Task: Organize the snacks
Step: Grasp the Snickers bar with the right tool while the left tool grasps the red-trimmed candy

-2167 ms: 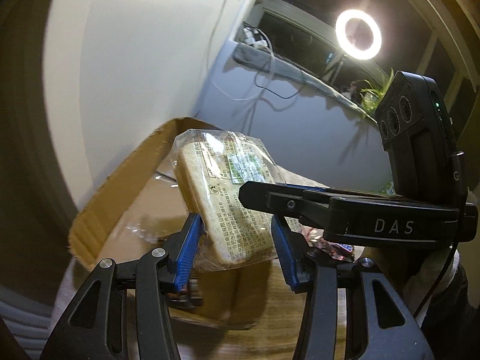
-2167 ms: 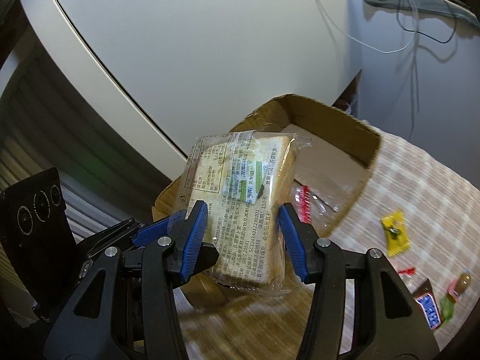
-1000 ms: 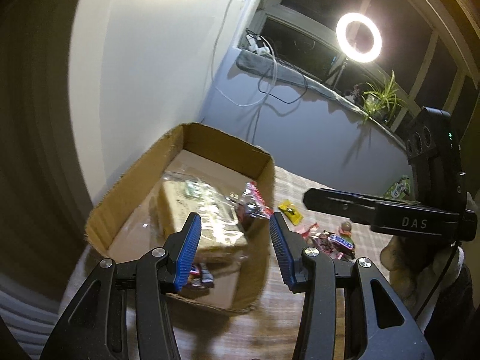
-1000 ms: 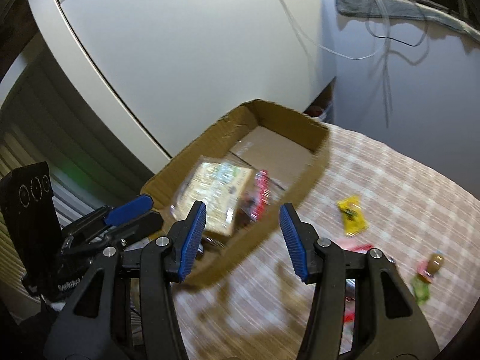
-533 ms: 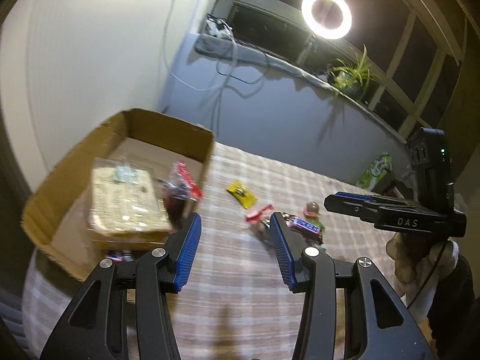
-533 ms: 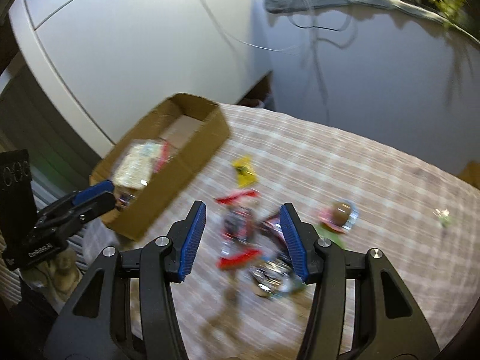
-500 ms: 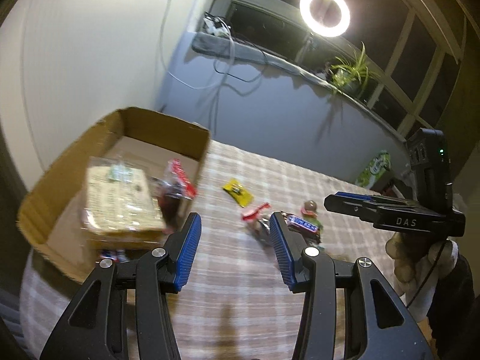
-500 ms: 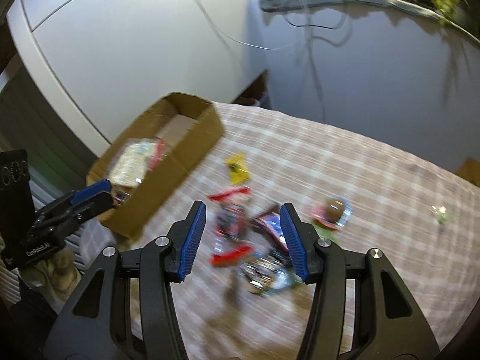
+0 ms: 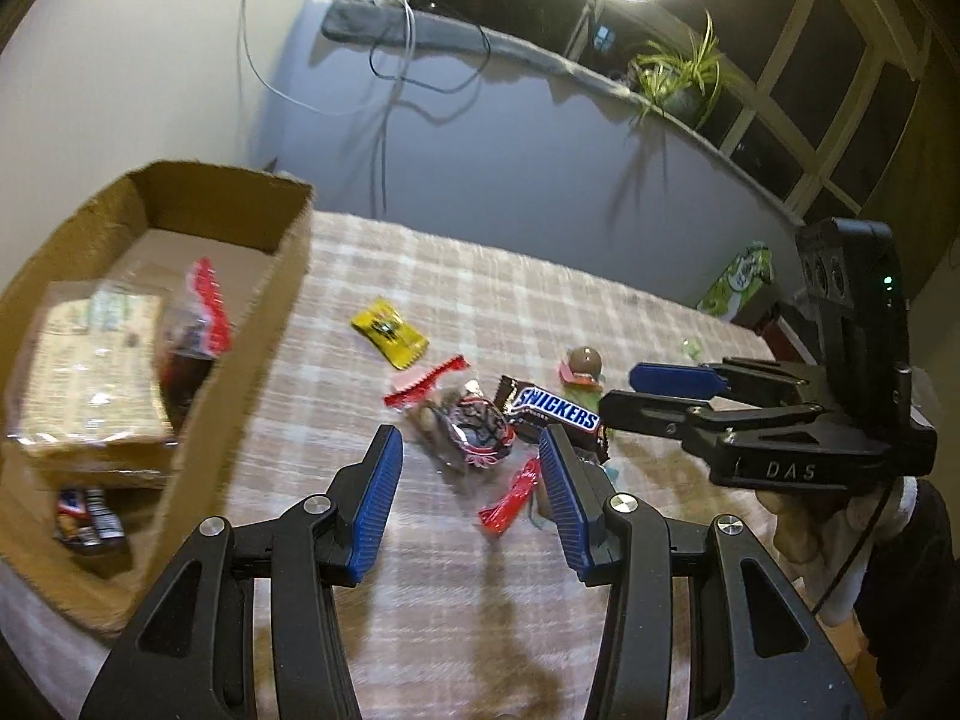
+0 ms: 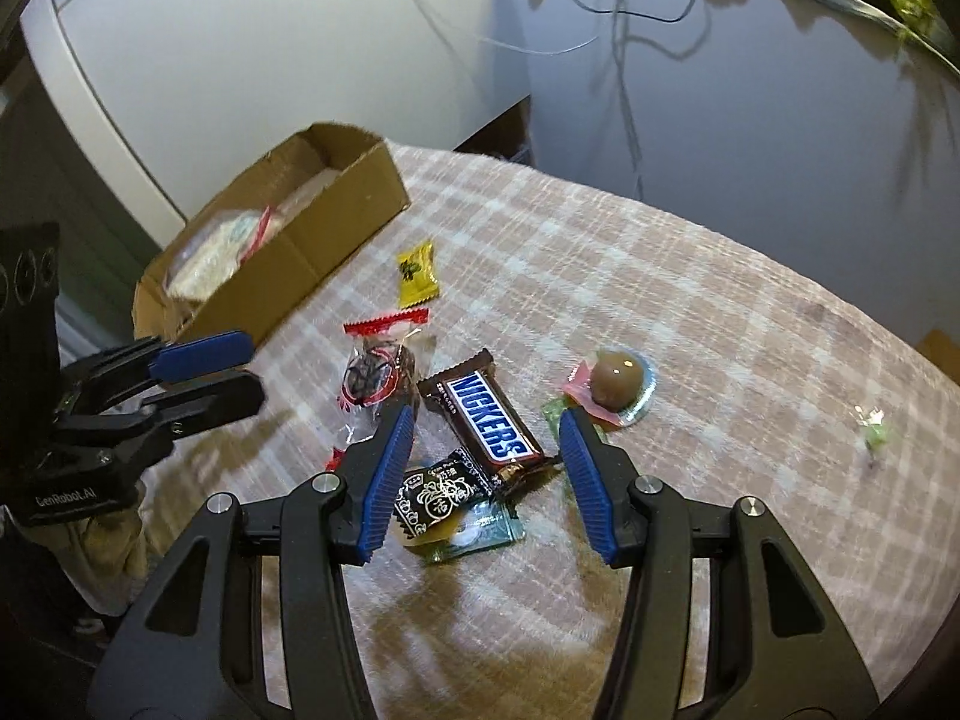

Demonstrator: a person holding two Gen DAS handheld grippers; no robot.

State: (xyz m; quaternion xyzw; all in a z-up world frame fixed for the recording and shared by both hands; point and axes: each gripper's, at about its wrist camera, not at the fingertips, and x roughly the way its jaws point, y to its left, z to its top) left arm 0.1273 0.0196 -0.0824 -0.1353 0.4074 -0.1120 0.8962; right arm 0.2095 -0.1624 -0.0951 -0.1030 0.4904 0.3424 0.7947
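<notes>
Bread packet (image 9: pixel 96 360) now released and lying inside the cardboard box (image 9: pixel 252 324), next to a red-sealed bag and above a small bar; a moment ago held up between both tools over that box. Left gripper (image 9: pixel 468 492) and right gripper (image 10: pixel 489 480) both spread and empty, brought away from the box and down over the loose snacks on the checked surface (image 10: pixel 690 324). Snickers bar (image 10: pixel 489 414) framed between the right blue pads, probably next to go. Yellow candy (image 10: pixel 417 273), round chocolate sweet (image 10: pixel 615 384) and dark wrapped pieces not yet sorted.
</notes>
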